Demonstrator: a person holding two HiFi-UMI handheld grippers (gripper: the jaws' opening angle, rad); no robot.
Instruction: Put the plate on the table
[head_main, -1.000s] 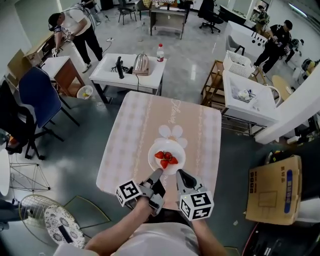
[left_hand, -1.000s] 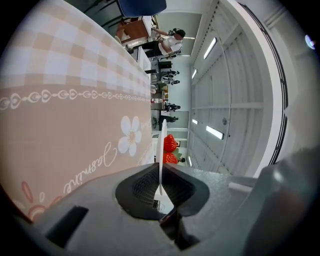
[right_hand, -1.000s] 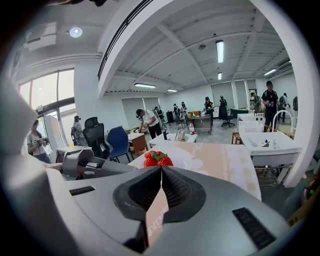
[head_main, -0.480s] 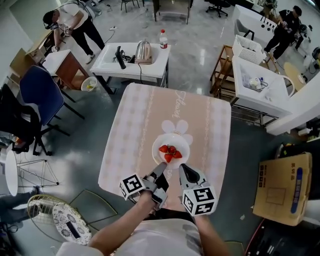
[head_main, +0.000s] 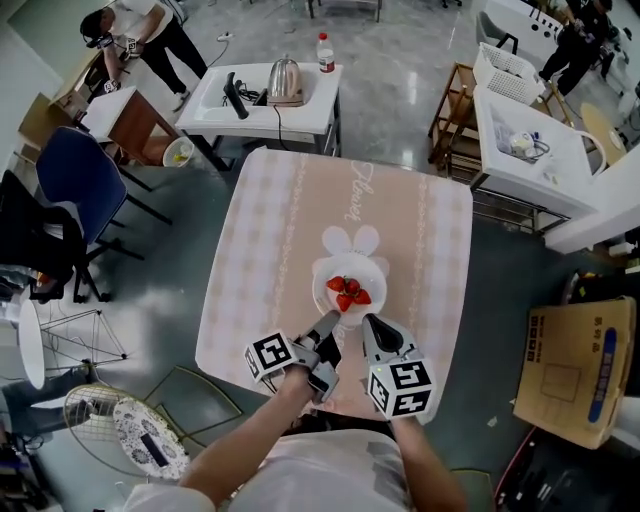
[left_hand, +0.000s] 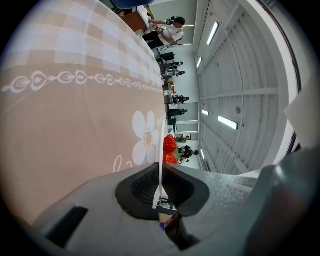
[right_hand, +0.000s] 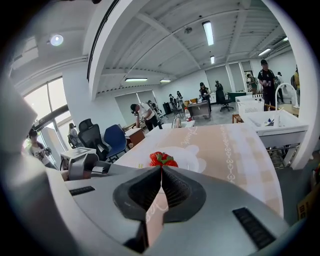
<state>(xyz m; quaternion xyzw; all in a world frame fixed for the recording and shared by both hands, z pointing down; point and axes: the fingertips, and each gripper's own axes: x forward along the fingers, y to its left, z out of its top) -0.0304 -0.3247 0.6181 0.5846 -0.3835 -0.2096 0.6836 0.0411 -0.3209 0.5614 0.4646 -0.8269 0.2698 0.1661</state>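
Holds the plate (head_main: 323, 283) by its near rim in the left tool (head_main: 328, 326), clamped above and below on the thin white edge. Has the right tool (head_main: 369, 325) closed together on nothing, tips just beside that same rim, turned to close sideways rather than across the edge. Carries a few strawberries (head_main: 348, 292) on the plate, over the white flower print (head_main: 352, 240) in the near half of the bench (head_main: 440, 260), with the checked cloth (head_main: 262, 250) beneath; cannot tell whether already resting on that cloth or hanging just above it. Reads as the setting-down step, close to its end. Calls next for easing down until flat on the cloth, kept level so as not to roll the fruit, then for spreading the left tool and drawing it straight back toward the body, without dragging the rim or rucking the cloth. Needs no help from the right tool beyond staying clear of the rim.
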